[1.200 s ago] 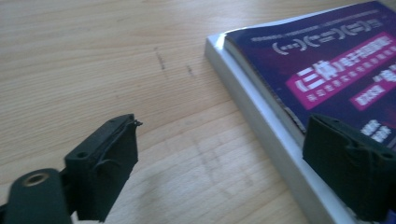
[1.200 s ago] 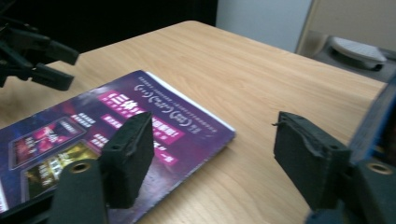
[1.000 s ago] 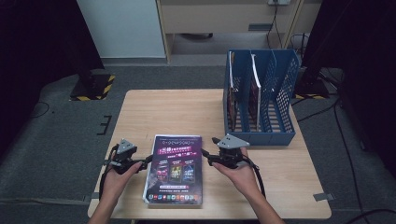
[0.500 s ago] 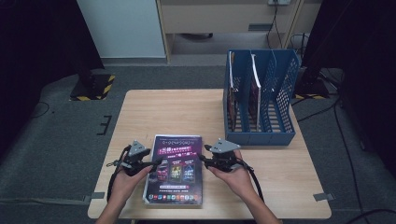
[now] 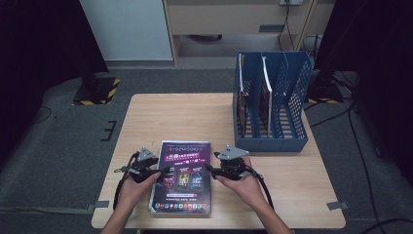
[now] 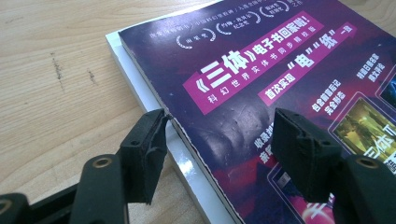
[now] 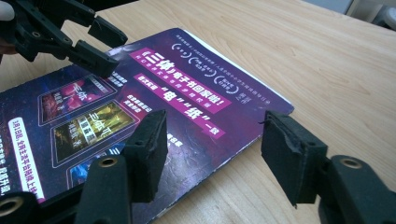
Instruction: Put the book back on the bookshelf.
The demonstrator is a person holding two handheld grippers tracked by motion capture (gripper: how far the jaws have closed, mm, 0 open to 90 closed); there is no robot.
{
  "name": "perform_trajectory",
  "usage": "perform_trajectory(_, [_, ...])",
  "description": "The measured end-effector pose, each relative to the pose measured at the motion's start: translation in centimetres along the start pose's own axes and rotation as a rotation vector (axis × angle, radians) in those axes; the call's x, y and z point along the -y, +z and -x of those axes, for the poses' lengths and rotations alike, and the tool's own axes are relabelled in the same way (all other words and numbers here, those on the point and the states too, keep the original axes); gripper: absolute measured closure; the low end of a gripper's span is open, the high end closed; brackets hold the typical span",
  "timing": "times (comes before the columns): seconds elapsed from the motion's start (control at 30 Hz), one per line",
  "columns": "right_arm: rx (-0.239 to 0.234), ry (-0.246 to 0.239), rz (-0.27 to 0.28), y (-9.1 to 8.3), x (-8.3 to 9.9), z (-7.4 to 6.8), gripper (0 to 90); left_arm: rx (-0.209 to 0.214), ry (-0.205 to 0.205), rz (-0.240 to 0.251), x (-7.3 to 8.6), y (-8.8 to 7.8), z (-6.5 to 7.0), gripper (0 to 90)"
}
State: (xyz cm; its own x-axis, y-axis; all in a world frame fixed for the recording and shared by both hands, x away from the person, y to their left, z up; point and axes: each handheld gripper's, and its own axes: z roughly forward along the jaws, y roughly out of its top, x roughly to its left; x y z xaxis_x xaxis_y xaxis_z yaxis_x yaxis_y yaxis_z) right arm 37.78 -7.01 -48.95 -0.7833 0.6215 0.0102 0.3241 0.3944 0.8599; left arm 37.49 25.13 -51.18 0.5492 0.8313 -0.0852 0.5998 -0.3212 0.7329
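Fingers (image 6: 144, 149) of the left gripper (image 5: 163, 170) stand apart, straddling the left edge of the magazine (image 5: 183, 176) without pressing it: one pad sits at the torn edge of the cover, the other hovers over the purple front. Its jaws have just been closing a little, with the magazine's edge between them. Fingers (image 7: 289, 154) of the right gripper (image 5: 208, 168) are likewise released, one over the cover, one over bare wood beyond the magazine's right edge; its jaws have just been opening again after a brief squeeze. Compared with a second ago, both grippers have drawn in from beside the magazine to its two side edges, while the magazine lies where it lay. Beyond the magazine, to its right, stands the blue file rack (image 5: 272, 141) on the table (image 5: 185, 117); two of its slots each hold an upright magazine or booklet, and the rightmost slot looks bare. The magazine lies flat at the near edge of the table, front up, with a dark purple cover, magenta banners with white Chinese lettering, small picture panels, and white pages showing under a slightly lifted left side.
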Motion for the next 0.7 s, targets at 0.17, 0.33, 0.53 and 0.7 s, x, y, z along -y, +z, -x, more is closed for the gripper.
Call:
perform_trajectory(0.17, [-0.013,0.008,-0.025,0.4,0.2,0.0,34.5,0.009,-0.003,0.005,0.0,0.2,-0.2,34.4])
perform_trajectory(0.33, [-0.020,0.027,-0.048,0.7,0.6,0.2,29.8,0.020,0.046,0.023,-0.1,0.6,0.3,33.0])
perform_trajectory(0.53, [-0.042,0.044,-0.081,1.2,0.9,0.3,23.8,0.025,0.046,0.028,-0.2,0.8,0.4,33.1])
perform_trajectory(0.7, [-0.071,0.068,-0.118,1.7,1.3,0.4,18.0,0.023,0.067,0.033,-0.3,1.2,1.0,29.1])
